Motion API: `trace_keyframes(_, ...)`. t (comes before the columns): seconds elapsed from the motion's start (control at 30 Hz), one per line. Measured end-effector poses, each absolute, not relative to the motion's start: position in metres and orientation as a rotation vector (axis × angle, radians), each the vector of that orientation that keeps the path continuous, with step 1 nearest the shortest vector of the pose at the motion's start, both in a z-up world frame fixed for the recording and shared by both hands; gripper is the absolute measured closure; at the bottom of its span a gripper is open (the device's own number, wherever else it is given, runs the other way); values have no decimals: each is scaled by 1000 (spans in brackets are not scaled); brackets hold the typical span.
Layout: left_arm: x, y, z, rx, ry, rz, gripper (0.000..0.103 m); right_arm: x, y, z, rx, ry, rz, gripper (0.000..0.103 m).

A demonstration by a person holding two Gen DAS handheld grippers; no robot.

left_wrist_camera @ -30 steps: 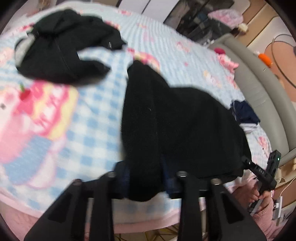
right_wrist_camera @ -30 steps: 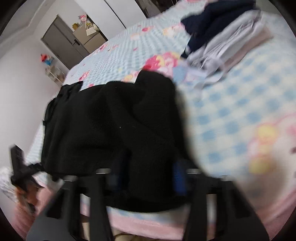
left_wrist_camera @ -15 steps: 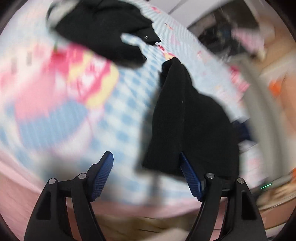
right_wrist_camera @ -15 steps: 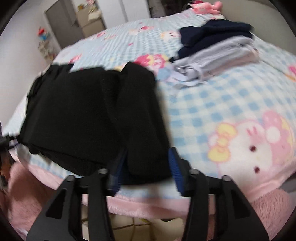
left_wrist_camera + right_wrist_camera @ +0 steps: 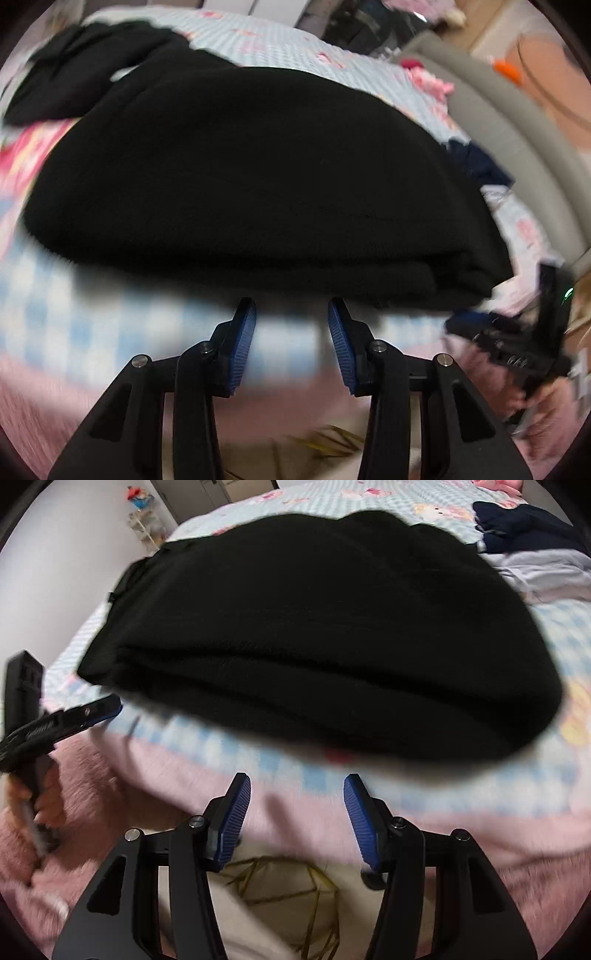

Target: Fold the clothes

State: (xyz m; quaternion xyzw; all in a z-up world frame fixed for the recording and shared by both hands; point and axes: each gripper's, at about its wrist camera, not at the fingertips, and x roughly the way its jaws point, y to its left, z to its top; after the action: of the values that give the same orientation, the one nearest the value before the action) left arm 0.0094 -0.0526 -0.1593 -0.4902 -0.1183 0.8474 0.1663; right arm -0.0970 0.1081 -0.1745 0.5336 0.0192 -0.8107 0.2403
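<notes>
Folded black garment on the bed, both grippers spread and holding nothing.

Left wrist view: the left gripper (image 5: 291, 317) has its blue-padded jaws apart, just short of the near edge of the folded black garment (image 5: 258, 177), which lies in layers on the blue checked bedspread (image 5: 74, 325). Another black garment (image 5: 77, 70) lies behind it at left, dark blue clothes (image 5: 476, 162) at right. Right wrist view: the right gripper (image 5: 297, 794) is likewise spread and empty, near the fold's edge (image 5: 314, 646) over the pink blanket (image 5: 295, 812). Grey clothes (image 5: 546, 568) lie at right.
</notes>
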Motion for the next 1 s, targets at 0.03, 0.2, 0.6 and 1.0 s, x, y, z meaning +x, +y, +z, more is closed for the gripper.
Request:
trace_keyframes(0.03, 1, -50, -159, -1394, -311, 2435, 61, -101, 106, -174, 1451, 47, -2238, 48)
trace_keyframes(0.2, -21, -47, -145, -1325, -340, 2435, 61, -113, 107, -162, 1368, -4, -2309, 51)
trace_keyframes(0.6, -131, -48, -71, -1114, -415, 2476, 61, -212, 103, -79, 1127, -139, -2444, 55)
trace_keyframes(1.0, -220, -87, -56, -936, -544, 2588, 18, -327, 128, -48, 933, -349, -2624, 31)
